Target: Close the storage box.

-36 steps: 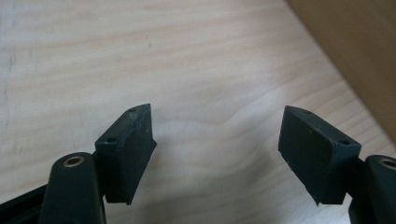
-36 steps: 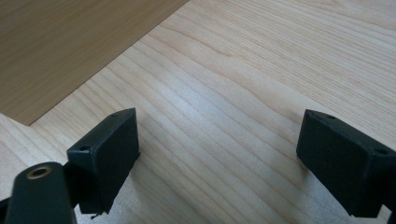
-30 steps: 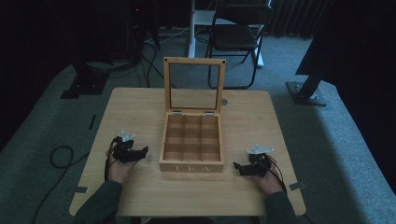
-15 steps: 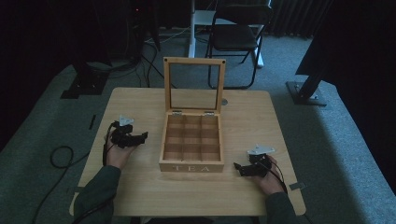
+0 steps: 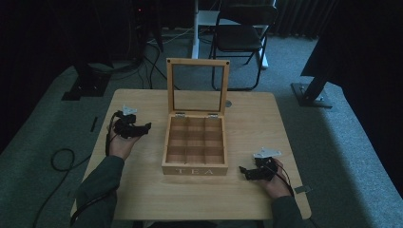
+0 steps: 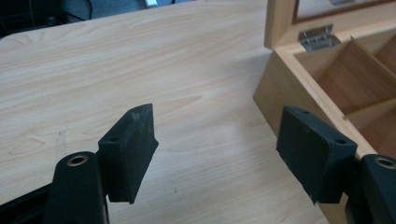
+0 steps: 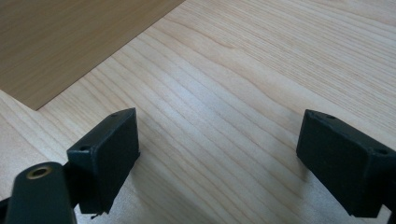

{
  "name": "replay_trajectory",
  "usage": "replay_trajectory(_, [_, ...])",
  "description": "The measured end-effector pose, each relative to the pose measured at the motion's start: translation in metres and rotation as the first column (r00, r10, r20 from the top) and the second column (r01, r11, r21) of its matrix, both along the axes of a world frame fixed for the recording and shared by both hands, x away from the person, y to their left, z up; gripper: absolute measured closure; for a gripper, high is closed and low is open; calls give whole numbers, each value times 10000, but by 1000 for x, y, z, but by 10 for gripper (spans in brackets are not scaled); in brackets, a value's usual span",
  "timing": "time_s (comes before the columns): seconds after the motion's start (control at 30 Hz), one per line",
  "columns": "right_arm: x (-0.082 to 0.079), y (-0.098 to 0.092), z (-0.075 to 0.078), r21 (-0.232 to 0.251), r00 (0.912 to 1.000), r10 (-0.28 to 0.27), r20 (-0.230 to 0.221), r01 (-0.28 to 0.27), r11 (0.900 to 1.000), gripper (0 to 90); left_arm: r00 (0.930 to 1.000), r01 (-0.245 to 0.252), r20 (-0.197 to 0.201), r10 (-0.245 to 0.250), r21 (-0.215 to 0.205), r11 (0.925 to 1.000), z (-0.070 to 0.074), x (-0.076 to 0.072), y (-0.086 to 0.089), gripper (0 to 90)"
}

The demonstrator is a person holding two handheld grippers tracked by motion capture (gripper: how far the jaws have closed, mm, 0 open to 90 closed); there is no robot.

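Centre frame: rigid wooden tea box [image 5: 195, 142], lid [image 5: 197, 88] upright. Likely light; take its thin lid edge. Left gripper [image 5: 138, 128] and right gripper [image 5: 249, 173]: jaws spread, empty.

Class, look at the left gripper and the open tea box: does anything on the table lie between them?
Nothing visible does. The left gripper, jaws open, sits beside the tea box with bare table between them; the left gripper view shows the box's side wall just past one jaw.
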State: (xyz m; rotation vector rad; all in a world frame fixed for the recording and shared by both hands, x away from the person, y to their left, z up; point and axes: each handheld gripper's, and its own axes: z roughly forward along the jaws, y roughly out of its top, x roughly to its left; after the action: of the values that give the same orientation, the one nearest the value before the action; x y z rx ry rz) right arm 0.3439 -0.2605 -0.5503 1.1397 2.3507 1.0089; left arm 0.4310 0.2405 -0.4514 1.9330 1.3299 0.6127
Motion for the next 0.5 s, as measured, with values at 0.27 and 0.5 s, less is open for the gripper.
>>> replay_trajectory(0.27, [0, -2, 0, 16, 10000, -17, 1, 17, 10000, 126, 9999, -106, 122, 109, -264, 9996, 8, 13, 0, 282])
replay_trajectory(0.5, [0, -2, 0, 8, 10000, -51, 1, 51, 10000, 126, 9998, 77, 208, -68, -449, 9990, 15, 25, -2, 282])
